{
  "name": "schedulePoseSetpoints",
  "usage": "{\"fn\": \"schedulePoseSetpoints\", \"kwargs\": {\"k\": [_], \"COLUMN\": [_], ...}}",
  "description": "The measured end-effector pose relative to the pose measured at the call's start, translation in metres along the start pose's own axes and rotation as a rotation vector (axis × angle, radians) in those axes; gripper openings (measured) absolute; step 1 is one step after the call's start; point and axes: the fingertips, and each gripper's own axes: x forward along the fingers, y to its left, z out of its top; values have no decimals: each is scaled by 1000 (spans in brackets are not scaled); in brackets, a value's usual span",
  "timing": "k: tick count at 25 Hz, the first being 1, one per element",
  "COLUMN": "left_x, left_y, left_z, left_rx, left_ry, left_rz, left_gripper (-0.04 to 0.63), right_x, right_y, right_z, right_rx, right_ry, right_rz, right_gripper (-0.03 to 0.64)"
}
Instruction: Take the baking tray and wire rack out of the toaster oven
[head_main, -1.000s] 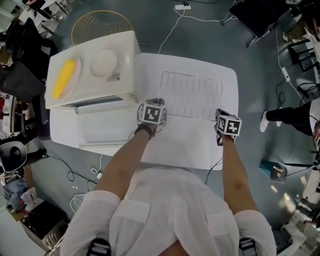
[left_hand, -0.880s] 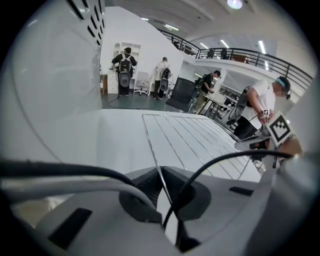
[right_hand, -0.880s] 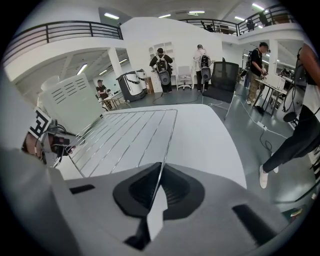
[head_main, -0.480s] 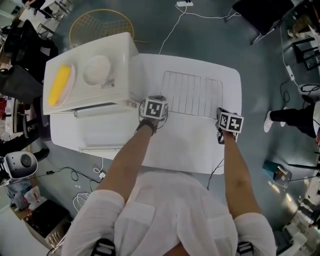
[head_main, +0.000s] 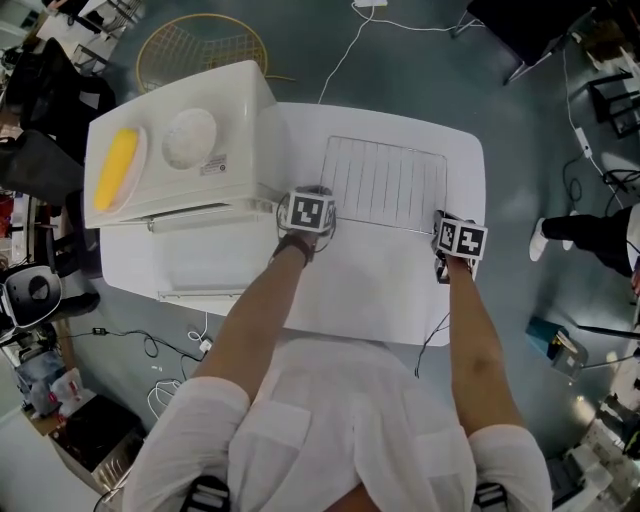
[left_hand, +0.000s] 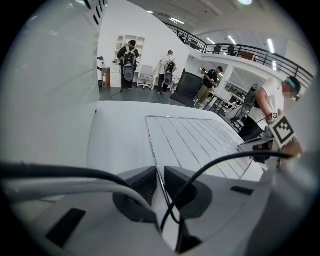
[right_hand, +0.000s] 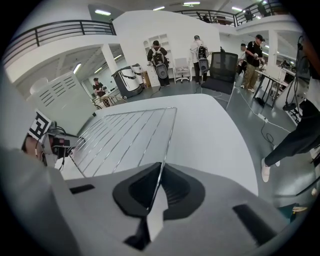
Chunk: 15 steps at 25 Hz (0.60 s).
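On the white surface (head_main: 350, 290), near its far right corner, lies the shiny metal wire rack (head_main: 385, 185).
The left tongs (left_hand: 159, 182) and right tongs (right_hand: 156, 187) each pinch a side wire at its near end.

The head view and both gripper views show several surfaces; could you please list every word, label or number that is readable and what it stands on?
No text can be read in any view.
On top of the toaster oven, a sticker: print too small and blurred to read.
On the left gripper, a marker cube: black-and-white pattern, no letters.
On the right gripper, another cube: same kind of pattern, no letters.
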Motion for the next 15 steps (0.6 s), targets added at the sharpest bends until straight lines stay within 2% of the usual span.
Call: {"fn": "schedulePoseSetpoints", "kwargs": {"k": [2,4,10,13,15], "left_x": [-2,-3,-6,-9,-12], "left_y": [3,5,4,7,8], "left_z": [1,5,9,12,11], "left_rx": [30,51,54,78,87], "left_ry": [-2,-17,-46,-60,-57], "left_rz": [29,56,79,93,97], "left_gripper": [39,97,104,112,117], "right_x": [-1,-1,-2,-4,-6], "right_y": [0,0,1,3,4], "right_z": [0,1,-2,-1,-2], "right_rx": [-14,-26,-31,-35,-41], "right_ry": [4,8,16,19,22], "right_rz": [-1,0,-7,-14,-19], "right_gripper": [12,26,44,97,106]}}
